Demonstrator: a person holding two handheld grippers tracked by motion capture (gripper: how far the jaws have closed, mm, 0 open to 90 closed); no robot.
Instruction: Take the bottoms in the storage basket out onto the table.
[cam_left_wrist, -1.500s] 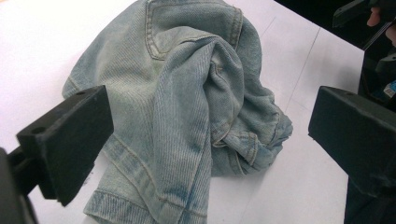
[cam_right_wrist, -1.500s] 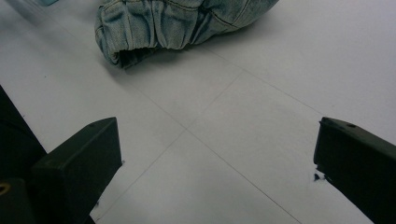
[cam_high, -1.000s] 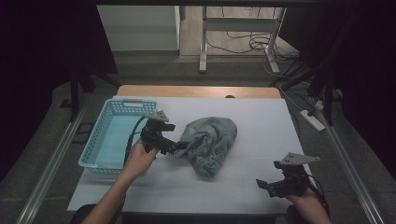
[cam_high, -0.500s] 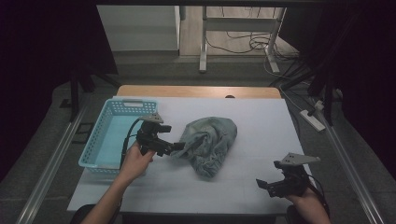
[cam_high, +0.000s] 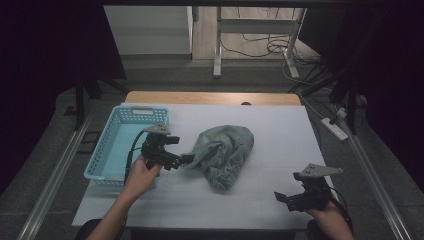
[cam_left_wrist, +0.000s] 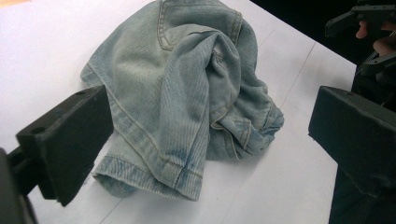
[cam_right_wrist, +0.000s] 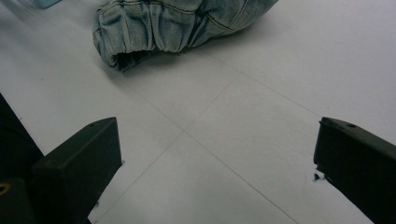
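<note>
**One garment, one basket, two grippers**

One crumpled denim garment (cam_high: 223, 154) mid-table. One blue basket (cam_high: 111, 152) at the table's left edge. Left gripper (cam_high: 186, 159) low, jaws wide apart, at the denim's left hem, gripping nothing. Right gripper (cam_high: 282, 198) near right front corner, jaws wide, empty, well apart from the denim.

Looks like a lab or test room rigged for recording. White table (cam_high: 260, 200) squarely under a fixed camera, dark surroundings on both sides. Metal rails (cam_high: 55, 175) along the grey floor. Cables (cam_high: 260, 47) loose on the floor behind, by the legs of a metal stand (cam_high: 218, 50). Power strip (cam_high: 334, 127) at the right.
</note>
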